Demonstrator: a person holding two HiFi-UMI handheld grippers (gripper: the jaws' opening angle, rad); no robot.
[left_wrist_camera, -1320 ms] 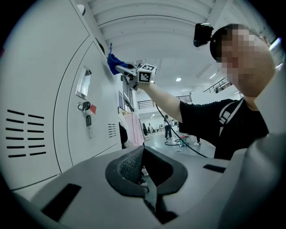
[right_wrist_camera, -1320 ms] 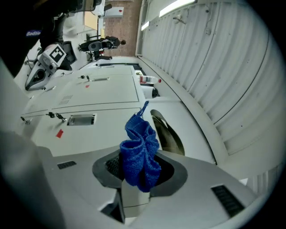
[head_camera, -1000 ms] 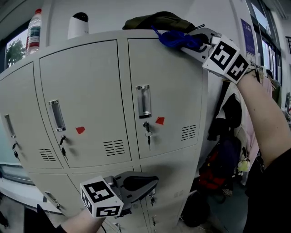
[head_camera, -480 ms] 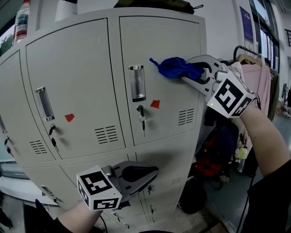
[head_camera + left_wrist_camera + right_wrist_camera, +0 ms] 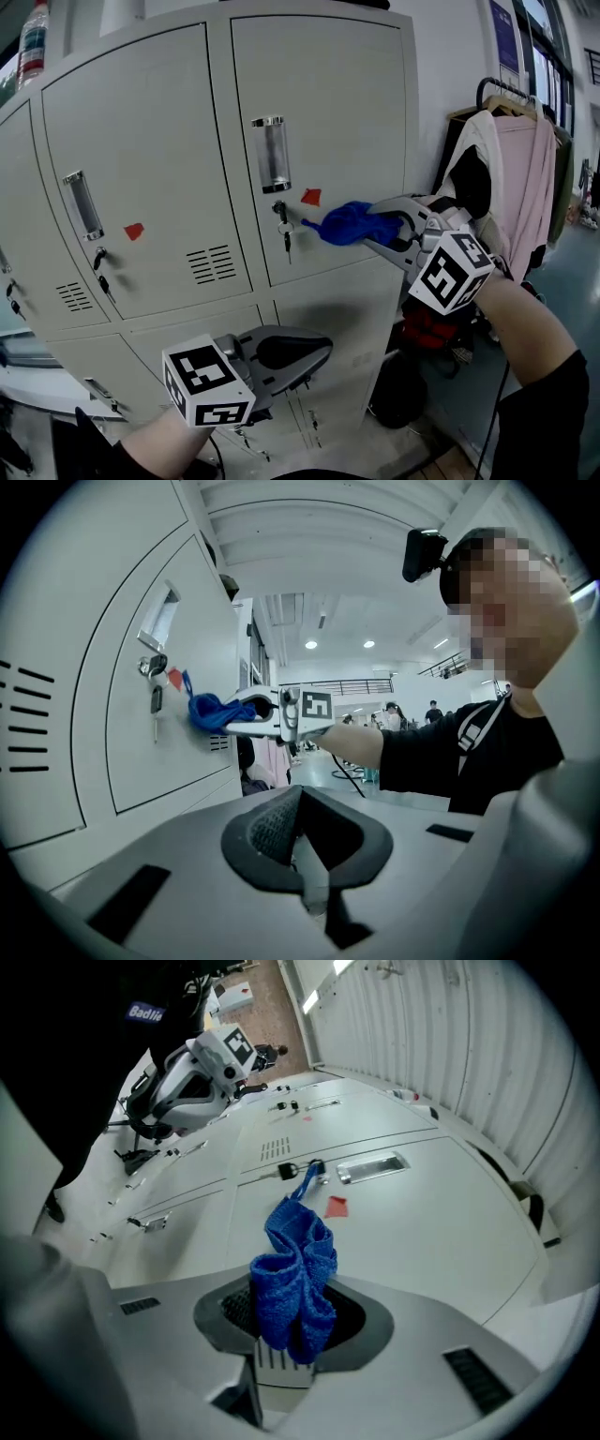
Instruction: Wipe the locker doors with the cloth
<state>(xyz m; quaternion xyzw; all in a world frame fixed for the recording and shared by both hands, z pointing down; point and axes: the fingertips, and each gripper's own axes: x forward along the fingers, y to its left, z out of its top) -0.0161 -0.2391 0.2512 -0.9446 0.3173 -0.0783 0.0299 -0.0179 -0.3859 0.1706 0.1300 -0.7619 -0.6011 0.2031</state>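
Note:
A bunched blue cloth (image 5: 354, 224) is pressed against the lower part of the upper right locker door (image 5: 337, 122), just right of its keys and red tag. My right gripper (image 5: 380, 232) is shut on the blue cloth (image 5: 293, 1279), which also shows from the side in the left gripper view as a blue cloth (image 5: 214, 712) on the door. My left gripper (image 5: 314, 359) hangs low in front of the lower lockers, shut with nothing between its jaws (image 5: 302, 855).
Grey lockers fill the left and centre, each door with a recessed handle (image 5: 270, 154), keys (image 5: 282, 225) and vents (image 5: 211, 264). A clothes rack with a pink garment (image 5: 525, 197) and bags stands to the right of the lockers. A bottle (image 5: 35, 42) stands on top.
My right gripper has dragged the blue cloth down the upper right door, from its top edge to near its bottom. The left gripper has stayed low and still.

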